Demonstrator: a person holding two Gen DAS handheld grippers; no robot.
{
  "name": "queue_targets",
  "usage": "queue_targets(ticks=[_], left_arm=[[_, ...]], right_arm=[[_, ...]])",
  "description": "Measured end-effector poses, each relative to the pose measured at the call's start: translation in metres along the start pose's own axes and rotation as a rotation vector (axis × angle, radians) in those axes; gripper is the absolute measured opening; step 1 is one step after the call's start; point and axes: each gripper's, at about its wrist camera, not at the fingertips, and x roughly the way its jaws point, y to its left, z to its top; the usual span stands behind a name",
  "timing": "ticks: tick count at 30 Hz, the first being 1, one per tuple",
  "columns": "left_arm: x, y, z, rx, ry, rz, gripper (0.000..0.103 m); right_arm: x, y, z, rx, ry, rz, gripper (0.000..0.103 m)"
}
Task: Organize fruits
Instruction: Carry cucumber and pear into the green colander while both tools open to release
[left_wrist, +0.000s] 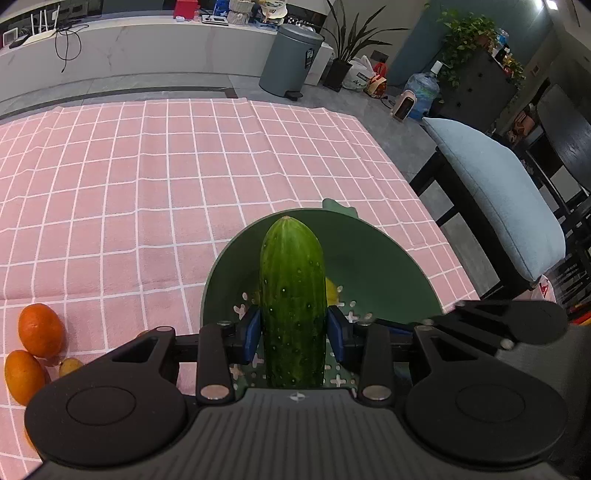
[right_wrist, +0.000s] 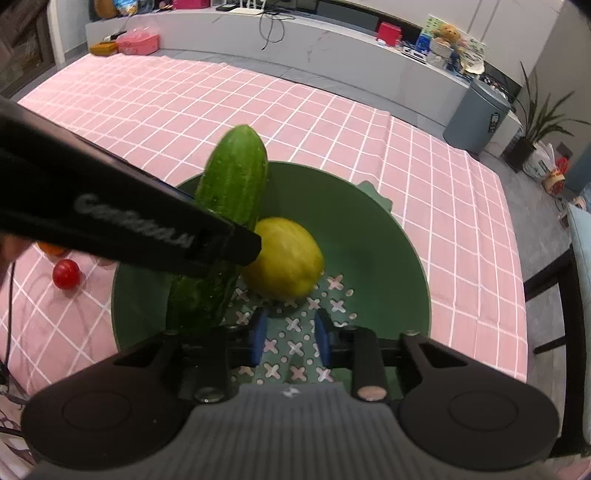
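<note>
Covering the tabletop (left_wrist: 147, 177), a pink checked cloth (right_wrist: 424, 177) carried everything, and on it stood a green colander bowl (right_wrist: 388, 236) with cross-shaped holes in its base. The left tool (left_wrist: 293, 328) held a cucumber (left_wrist: 291, 295) lengthwise between its blue pads, clamped on both sides, with the fruit's tip pointing away over the bowl's far rim. In the right wrist view that same cucumber slanted across the bowl's left part, with the left tool's black finger crossing in front of it. The right tool (right_wrist: 290, 338) hung over the near side of the bowl, its blue pads parted to a narrow gap with nothing between them. A yellow lemon (right_wrist: 286, 258) lay inside the bowl, just beside the cucumber. On the cloth to the left lay two oranges (left_wrist: 38, 330), touching, then a small red tomato (right_wrist: 66, 274).
</note>
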Motion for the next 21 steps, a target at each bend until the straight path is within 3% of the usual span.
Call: queue_targets(ticks=[8,11,13,21], left_arm=[[0.002,-0.005,0.002,0.017,0.026,0.033,0.043],[-0.001,-0.005,0.003,0.022,0.029,0.023,0.047],[-0.007,-0.008,0.002,0.038,0.016,0.031,0.048],[-0.057,-0.017,-0.008,0.101,-0.097,0.044,0.058]], right_arm=[[-0.002,0.004,-0.015,0.052,0.012,0.020,0.038],[-0.005,0.004,-0.018,0.086,0.005,0.017,0.050],[-0.009,0.005,-0.020,0.103,-0.009,0.004,0.056],[-0.043,0.018,-0.033,0.217,-0.127,0.011,0.056]])
